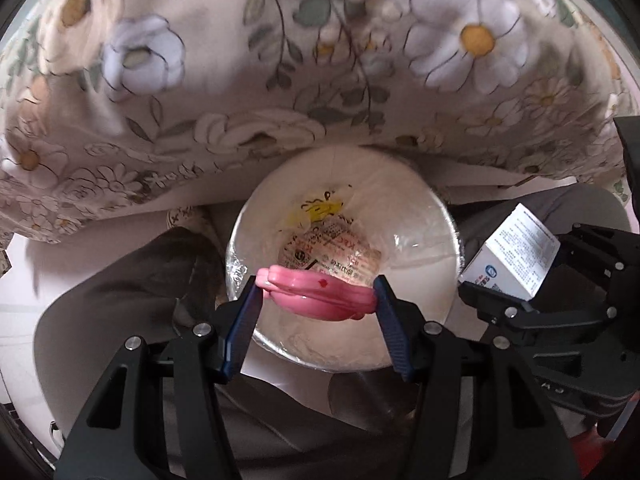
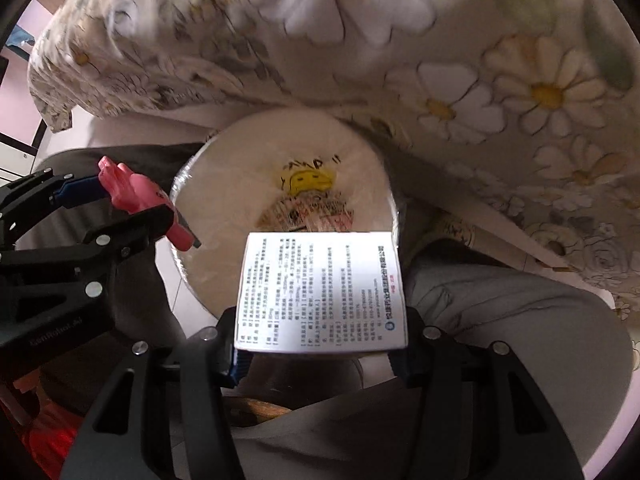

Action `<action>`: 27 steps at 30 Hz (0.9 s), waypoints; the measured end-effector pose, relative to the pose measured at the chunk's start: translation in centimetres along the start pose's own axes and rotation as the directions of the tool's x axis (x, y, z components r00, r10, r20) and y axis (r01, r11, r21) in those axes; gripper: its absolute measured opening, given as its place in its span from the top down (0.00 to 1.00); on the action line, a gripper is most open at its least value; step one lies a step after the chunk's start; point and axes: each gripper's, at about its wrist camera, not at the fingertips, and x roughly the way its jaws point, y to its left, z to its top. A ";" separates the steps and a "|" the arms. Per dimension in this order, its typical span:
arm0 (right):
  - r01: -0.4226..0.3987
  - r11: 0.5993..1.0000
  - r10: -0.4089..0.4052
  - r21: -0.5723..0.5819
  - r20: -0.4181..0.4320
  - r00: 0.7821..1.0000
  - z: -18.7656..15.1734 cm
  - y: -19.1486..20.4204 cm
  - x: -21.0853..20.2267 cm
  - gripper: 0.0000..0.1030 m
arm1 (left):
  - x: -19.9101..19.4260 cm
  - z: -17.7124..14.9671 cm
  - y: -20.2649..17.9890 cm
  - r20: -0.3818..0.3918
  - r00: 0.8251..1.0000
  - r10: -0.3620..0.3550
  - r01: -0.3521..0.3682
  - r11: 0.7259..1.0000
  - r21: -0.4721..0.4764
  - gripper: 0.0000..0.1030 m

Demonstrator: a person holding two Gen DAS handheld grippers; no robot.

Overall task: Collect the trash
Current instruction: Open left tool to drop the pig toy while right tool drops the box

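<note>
Bin (image 1: 420, 216), white, lined with clear plastic, sits directly ahead of and below both sets of fingers, mouth up, wrappers (image 1: 328, 248) already at the bottom. Left gripper (image 1: 316, 300) is clamped end to end on a pink plastic piece (image 1: 316, 294), held over the opening, likely for a straight drop. Right gripper (image 2: 320, 350) pinches a white printed carton (image 2: 322, 292) by its sides, just short of the near rim, probably queued next. Floral cloth (image 1: 280, 80) hangs beyond the fingertips.
</note>
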 end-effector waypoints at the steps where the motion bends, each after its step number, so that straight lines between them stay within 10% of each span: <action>1: 0.001 1.000 -0.001 -0.003 -0.009 1.000 0.0 -0.1 0.5 0.46 | 0.5 0.0 0.0 -0.010 1.000 -0.001 0.001 1.000 -0.001 0.45; 27: 0.021 0.999 -0.027 -0.030 -0.214 0.976 2.7 1.3 11.2 0.46 | 10.3 0.9 0.8 -0.164 0.986 0.005 -0.021 0.995 -0.098 0.45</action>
